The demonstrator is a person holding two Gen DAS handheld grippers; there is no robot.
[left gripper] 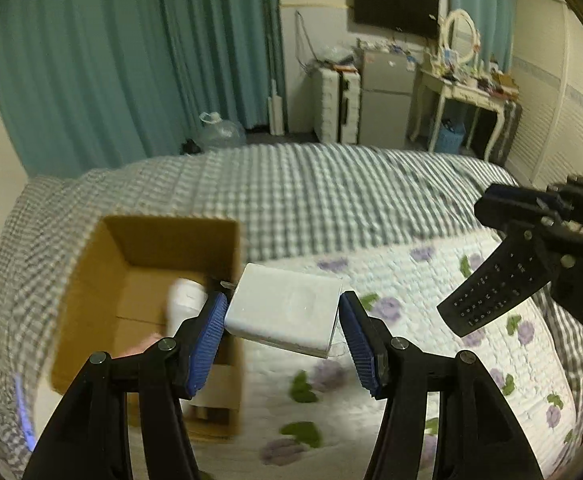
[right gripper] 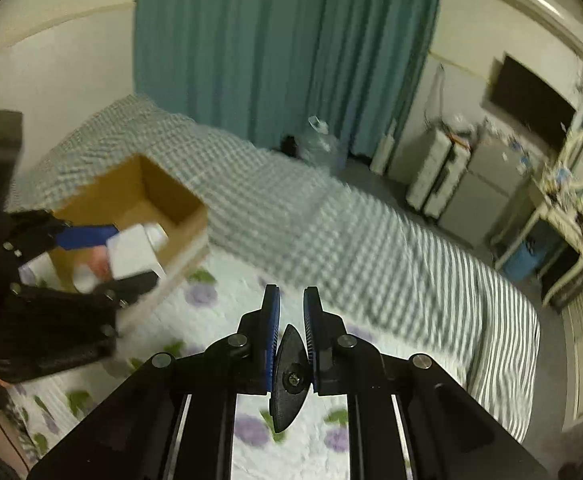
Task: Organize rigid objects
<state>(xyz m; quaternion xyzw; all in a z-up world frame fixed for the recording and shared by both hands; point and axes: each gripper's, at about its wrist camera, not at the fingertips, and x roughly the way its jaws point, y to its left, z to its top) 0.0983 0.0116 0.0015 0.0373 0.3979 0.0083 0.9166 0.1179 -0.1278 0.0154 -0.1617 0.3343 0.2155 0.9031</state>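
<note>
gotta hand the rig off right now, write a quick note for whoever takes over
Left tongs: shut on a white box, held above the bed beside the carton, not yet inside.
Right tongs: shut on a black remote, over the floral quilt.
Carton sits on the bed, open; a white bottle and something pink lie in it.
Done: some things are boxed.
Left: drop the white box in the carton, then probably the remote.
</note>
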